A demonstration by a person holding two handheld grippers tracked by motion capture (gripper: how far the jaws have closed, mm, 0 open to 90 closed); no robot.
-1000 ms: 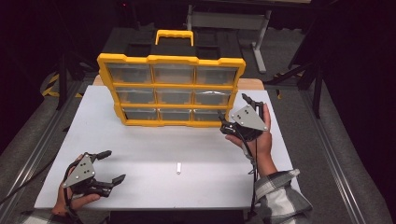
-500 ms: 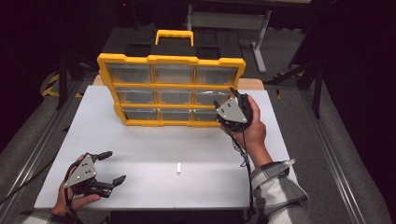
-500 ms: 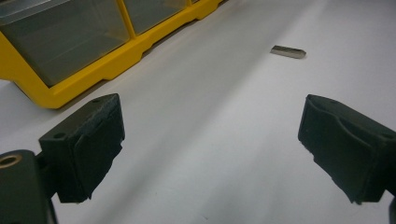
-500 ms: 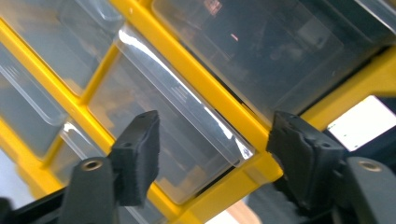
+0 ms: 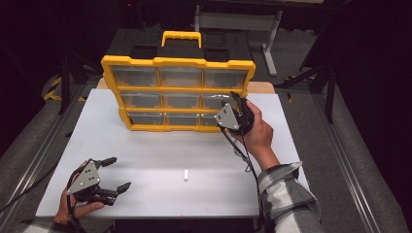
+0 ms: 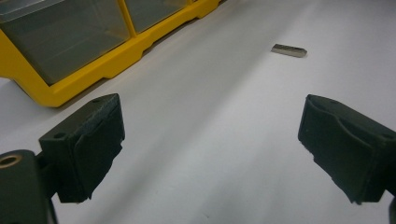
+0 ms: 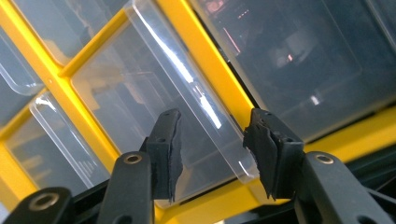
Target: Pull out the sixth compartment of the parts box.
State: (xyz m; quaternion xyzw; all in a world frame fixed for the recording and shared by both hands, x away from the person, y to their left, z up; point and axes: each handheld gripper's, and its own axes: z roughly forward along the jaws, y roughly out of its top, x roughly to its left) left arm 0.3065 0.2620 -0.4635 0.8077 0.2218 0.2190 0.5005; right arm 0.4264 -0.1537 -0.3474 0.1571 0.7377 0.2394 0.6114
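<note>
Jaws perhaps astride drawer lip

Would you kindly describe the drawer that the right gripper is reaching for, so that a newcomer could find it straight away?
Start at the yellow organizer standing at the back of the white table, with clear drawers in three rows of three. Go to the middle row, right end. That drawer is the one whose clear front lip sits between the open jaws of the right gripper.
</note>
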